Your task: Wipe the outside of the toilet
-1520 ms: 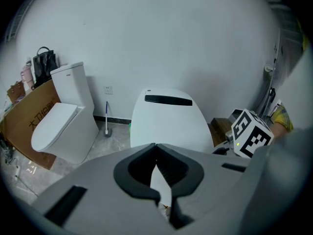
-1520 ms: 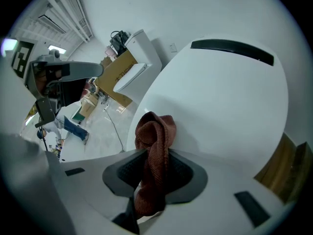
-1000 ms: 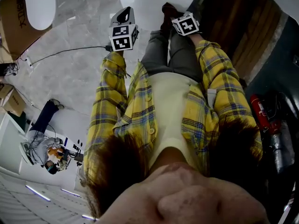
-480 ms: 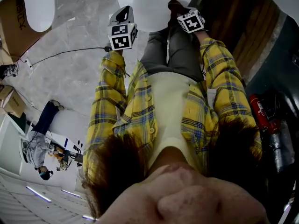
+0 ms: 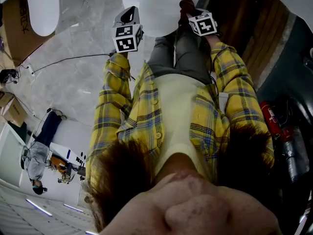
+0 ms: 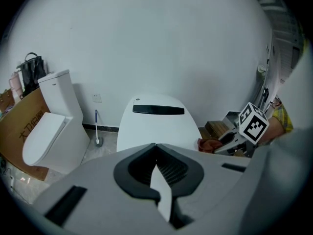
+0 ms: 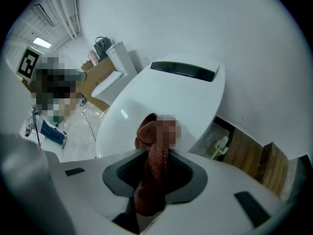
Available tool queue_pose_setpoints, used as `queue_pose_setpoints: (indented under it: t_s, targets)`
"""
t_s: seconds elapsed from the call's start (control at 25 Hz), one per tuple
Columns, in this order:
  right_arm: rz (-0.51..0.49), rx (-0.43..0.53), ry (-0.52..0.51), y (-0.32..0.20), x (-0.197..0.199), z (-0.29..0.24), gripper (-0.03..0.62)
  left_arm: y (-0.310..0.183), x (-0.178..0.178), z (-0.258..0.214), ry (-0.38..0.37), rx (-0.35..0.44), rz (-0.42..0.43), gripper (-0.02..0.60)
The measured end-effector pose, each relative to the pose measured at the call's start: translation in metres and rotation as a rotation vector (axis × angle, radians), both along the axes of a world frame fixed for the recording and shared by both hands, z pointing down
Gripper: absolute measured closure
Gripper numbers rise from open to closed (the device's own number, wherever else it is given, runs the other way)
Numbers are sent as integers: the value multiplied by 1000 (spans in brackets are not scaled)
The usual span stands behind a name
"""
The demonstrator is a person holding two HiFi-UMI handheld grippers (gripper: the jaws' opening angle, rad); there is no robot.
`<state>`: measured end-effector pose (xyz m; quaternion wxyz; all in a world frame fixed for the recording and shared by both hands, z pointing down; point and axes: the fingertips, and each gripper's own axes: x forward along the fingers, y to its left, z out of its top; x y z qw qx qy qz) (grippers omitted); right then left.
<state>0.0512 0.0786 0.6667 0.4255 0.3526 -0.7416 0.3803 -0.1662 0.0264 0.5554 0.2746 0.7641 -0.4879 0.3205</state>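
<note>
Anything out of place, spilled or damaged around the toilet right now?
Nothing stands out. The white oval toilet lid looks unmarked and intact, the rust-red microfibre cloth sits firmly in the right gripper, and the left gripper is shut and empty.

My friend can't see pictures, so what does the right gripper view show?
The right gripper has its jaws shut on a reddish-brown cloth, held at the closed lid of a white toilet. A second toilet stands further back on the left, by a white wall.
</note>
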Motion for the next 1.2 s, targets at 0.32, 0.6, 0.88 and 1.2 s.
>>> queue_pose_setpoints:
  t_s: [0.32,0.6,0.88,1.2]
  targets:
    - [35,75,-48,-9,3,-46,474,-3,7,-22,28,29,-9,574]
    - [65,141,-87,-12,7,-91,474,-7,21,-46,53,63,4,574]
    - [92,194,-128,-12,9,-133,474,-3,30,-70,82,96,-1,574]
    - [125,275,-189,-23,2,-183,474,2,22,-101,121,139,-30,574]
